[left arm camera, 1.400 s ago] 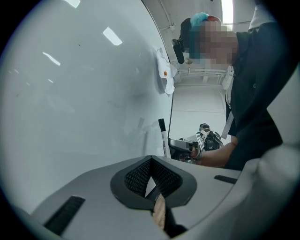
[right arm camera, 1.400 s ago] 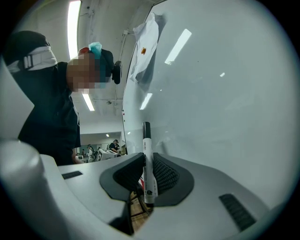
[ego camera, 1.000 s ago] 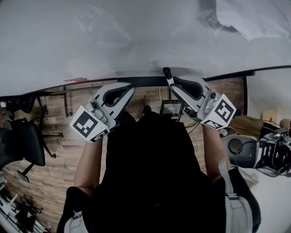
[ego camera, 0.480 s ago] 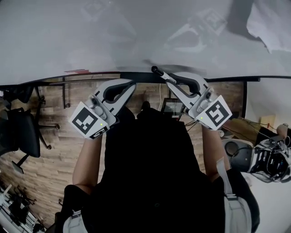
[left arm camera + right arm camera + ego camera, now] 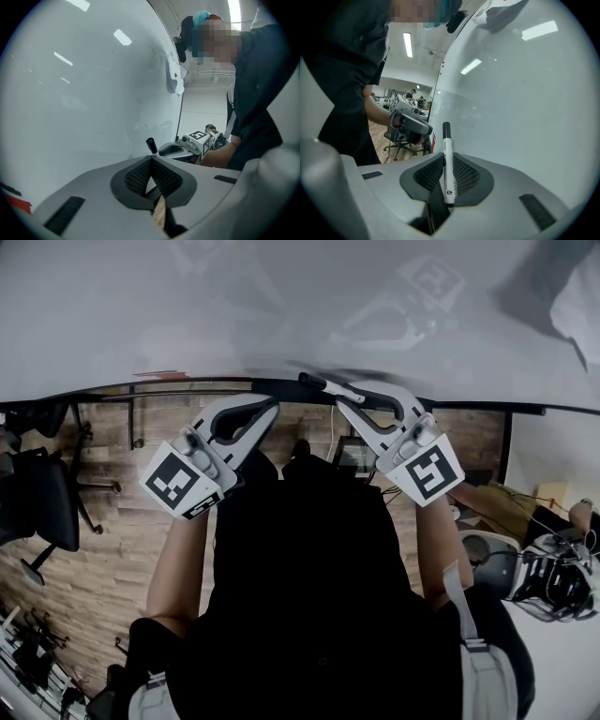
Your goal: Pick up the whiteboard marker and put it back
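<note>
One whiteboard marker [image 5: 446, 140] between right hand-held gripper [image 5: 448, 161] jaws

Both your forearms are raised in front of you, with the grippers side by side and their tips angling toward each other. Your left gripper [image 5: 266, 410] has its jaws pressed together on nothing. Your right gripper [image 5: 343, 397] is clamped on the whiteboard marker [image 5: 447, 159], whose black end pokes past the tips.

A glossy whiteboard [image 5: 281, 306] fills twelve o'clock, with a pale cloth [image 5: 581, 306] at two. A black office chair [image 5: 42, 512] stands at nine on the wooden floor [image 5: 103, 559]; cabled gear [image 5: 553, 577] sits at four.
</note>
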